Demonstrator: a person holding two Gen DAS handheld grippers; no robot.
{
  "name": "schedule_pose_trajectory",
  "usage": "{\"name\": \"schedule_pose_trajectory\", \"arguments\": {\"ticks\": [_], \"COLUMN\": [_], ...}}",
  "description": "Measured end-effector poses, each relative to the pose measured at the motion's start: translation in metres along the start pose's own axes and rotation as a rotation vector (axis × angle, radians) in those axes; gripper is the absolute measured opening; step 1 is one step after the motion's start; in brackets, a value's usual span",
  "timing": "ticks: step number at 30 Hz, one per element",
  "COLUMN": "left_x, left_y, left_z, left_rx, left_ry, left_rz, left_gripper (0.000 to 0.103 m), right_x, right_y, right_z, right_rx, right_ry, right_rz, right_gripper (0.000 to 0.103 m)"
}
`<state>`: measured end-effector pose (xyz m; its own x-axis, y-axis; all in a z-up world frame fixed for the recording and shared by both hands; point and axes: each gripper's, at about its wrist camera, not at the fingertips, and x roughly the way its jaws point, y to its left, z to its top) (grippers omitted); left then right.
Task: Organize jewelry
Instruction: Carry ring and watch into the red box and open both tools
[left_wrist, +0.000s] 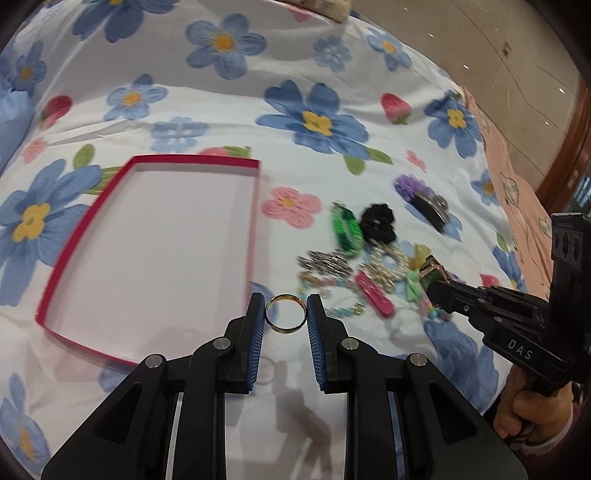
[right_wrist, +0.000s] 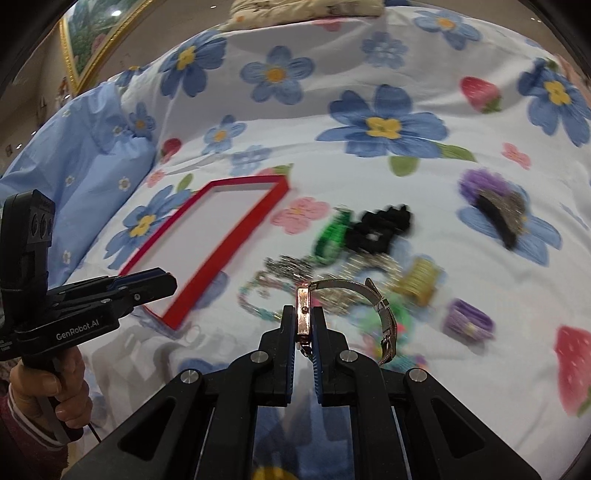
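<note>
We are gripping a thin gold ring (left_wrist: 285, 314) in the left tool (left_wrist: 285, 314) and a rose-gold mesh-strap watch (right_wrist: 303, 312) in the right tool (right_wrist: 303, 314); either is risking slipping onto the floral bed (left_wrist: 332, 166) before reaching the shallow red-rimmed tray (left_wrist: 55, 280).

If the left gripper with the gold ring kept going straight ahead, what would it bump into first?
Probably the bedsheet. The left gripper, shut on the gold ring, points between the red tray and the jewelry pile. A pink printed flower lies ahead, nothing solid, though depth is hard to judge.
</note>
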<state>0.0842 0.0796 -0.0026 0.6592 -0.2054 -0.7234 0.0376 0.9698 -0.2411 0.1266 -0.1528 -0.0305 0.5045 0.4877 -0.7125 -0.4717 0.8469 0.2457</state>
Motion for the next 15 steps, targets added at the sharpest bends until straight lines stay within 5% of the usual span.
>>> {"name": "schedule_pose_trajectory", "arguments": {"ticks": [15], "left_x": [0.015], "left_y": [0.082], "left_z": [0.039], "left_rx": [-0.086], "left_ry": [-0.013], "left_rz": [0.080], "left_gripper": [0.021], "right_x": [0.065], "right_y": [0.064], "right_z": [0.067], "right_rx": [-0.086], "right_ry": [0.011], "right_rz": [0.113], "right_gripper": [0.007]}}
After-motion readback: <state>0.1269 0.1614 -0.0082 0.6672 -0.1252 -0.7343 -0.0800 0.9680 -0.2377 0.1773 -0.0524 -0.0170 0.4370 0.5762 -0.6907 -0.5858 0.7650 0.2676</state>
